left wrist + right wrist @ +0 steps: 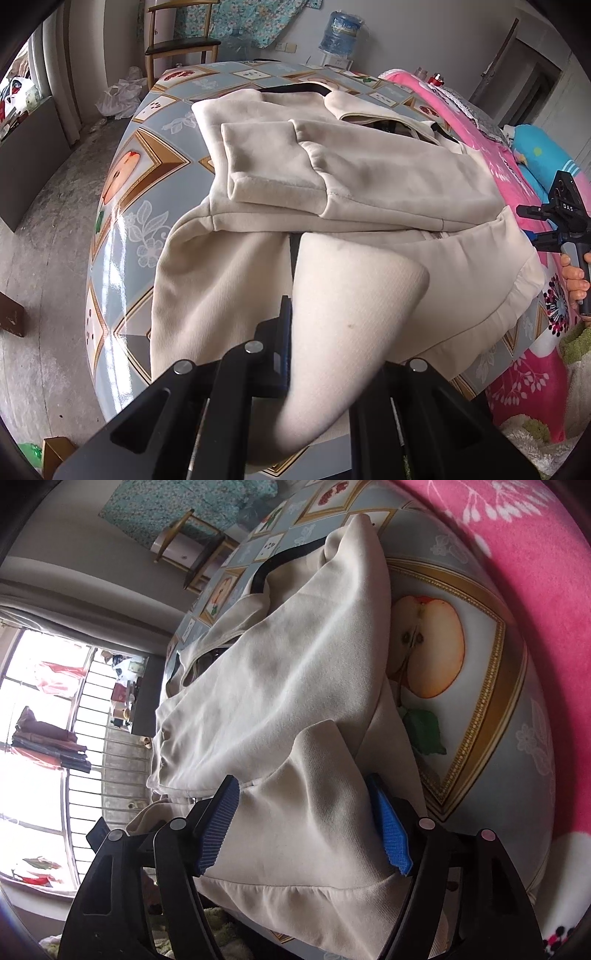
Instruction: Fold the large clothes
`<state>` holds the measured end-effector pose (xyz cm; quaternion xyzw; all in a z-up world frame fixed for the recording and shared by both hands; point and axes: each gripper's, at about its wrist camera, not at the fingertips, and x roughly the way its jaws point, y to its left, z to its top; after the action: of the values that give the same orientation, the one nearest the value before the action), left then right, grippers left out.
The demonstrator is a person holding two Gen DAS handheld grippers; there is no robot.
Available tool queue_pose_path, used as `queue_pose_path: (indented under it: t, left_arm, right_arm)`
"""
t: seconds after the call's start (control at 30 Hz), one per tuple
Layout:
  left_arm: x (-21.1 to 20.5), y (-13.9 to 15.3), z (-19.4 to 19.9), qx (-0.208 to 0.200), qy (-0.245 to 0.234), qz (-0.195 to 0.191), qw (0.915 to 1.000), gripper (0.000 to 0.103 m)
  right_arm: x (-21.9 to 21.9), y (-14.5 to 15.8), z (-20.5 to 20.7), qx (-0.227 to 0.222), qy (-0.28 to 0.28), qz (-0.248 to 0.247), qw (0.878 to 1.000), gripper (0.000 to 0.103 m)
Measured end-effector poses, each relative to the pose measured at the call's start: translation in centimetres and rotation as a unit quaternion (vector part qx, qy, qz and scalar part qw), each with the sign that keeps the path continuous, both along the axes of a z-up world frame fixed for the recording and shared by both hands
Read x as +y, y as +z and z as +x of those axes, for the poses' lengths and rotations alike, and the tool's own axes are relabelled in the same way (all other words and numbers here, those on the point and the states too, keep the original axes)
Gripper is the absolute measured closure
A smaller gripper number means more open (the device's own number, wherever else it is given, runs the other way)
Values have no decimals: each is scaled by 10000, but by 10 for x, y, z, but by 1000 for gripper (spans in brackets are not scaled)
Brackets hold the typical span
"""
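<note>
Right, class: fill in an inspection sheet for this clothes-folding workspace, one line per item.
Surface: table under a glossy fruit-print cloth.
Job's things: cream garment, partly folded, sleeve laid across it.
Clutter: pink blanket at the table's far side.
Grippers: left gripper shut on a lifted fold of the cream garment; right gripper open, blue pads either side of the hem, not pressing.
Cables: nothing seen.
Surroundings: wooden chair, water bottle, plastic bags on the floor, barred window.

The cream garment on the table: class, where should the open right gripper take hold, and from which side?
Grip the cream garment at its near hem corner, between the right gripper's fingers, coming from the near table edge; the corner lies flat and overhangs.
</note>
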<state>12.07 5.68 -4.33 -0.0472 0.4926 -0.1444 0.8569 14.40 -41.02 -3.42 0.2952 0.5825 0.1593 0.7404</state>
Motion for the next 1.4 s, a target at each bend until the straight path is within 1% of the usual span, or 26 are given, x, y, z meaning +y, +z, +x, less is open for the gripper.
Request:
queue_pose_path:
  t: [0.13, 0.23, 0.3, 0.4, 0.47, 0.5, 0.53, 0.57, 0.63, 0.67, 0.7, 0.73, 0.87, 0.93, 1.03, 1.1, 1.2, 1.3, 1.4]
  left_arm:
    - [2, 0, 1, 48, 37, -65, 10000, 93]
    - [2, 0, 1, 48, 40, -41, 10000, 93]
    - [2, 0, 0, 48, 42, -25, 10000, 93]
    - [2, 0, 1, 49, 54, -33, 10000, 93]
    - [2, 0, 0, 45, 78, -36, 10000, 93]
    - [2, 0, 0, 38, 89, -34, 9999, 93]
    - [2, 0, 0, 24, 99, -26, 9999, 93]
    - [1, 0, -1, 5, 103, -11, 9999, 93]
    - [-1, 1, -3, -70, 86, 83, 9999, 93]
    - [-3, 2, -5, -122, 64, 155, 9998, 93]
    - [-6, 2, -6, -176, 35, 242, 9995, 93]
    - [-8, 3, -7, -242, 2, 337, 9991, 93]
    - [-14, 13, -18, -547, -119, 591, 9967, 96]
    - [-14, 20, -24, -680, -150, 592, 9958, 97]
    - [-12, 31, -37, -888, -175, 550, 9944, 97]
    - [-11, 39, -48, -1055, -208, 485, 9930, 98]
    - [-9, 54, -64, -1327, -311, 234, 9904, 98]
    - [-8, 69, -78, -1625, -347, 199, 9859, 98]
    - [-6, 82, -87, -1813, -343, 144, 9827, 98]
  right_arm:
    - [0, 5, -9, -13, 200, -51, 9998, 34]
    - [5, 11, -19, -118, 328, -264, 9990, 34]
    - [13, 11, -24, -173, 401, -502, 9978, 35]
    - [27, 13, -29, -304, 552, -1044, 9925, 39]
    - [37, 15, -32, -411, 657, -1440, 9865, 45]
    - [42, 16, -34, -464, 708, -1674, 9822, 50]
    - [45, 17, -36, -506, 734, -1896, 9778, 57]
    - [49, 17, -39, -528, 721, -2168, 9721, 61]
    - [51, 15, -44, -560, 687, -2578, 9621, 77]
    - [54, 16, -48, -619, 672, -2726, 9578, 82]
    - [58, 17, -51, -678, 652, -2798, 9554, 92]
    - [60, 20, -55, -741, 632, -2851, 9535, 95]
    - [74, 36, -77, -1147, 505, -3255, 9372, 97]
    - [79, 45, -89, -1326, 419, -3376, 9309, 98]
    - [87, 59, -104, -1564, 235, -3463, 9247, 98]
    - [89, 69, -114, -1706, 103, -3454, 9227, 98]
    - [89, 84, -128, -1902, -83, -3374, 9219, 98]
    - [88, 98, -140, -2093, -293, -3307, 9198, 98]
    - [86, 111, -150, -2261, -465, -3252, 9170, 98]
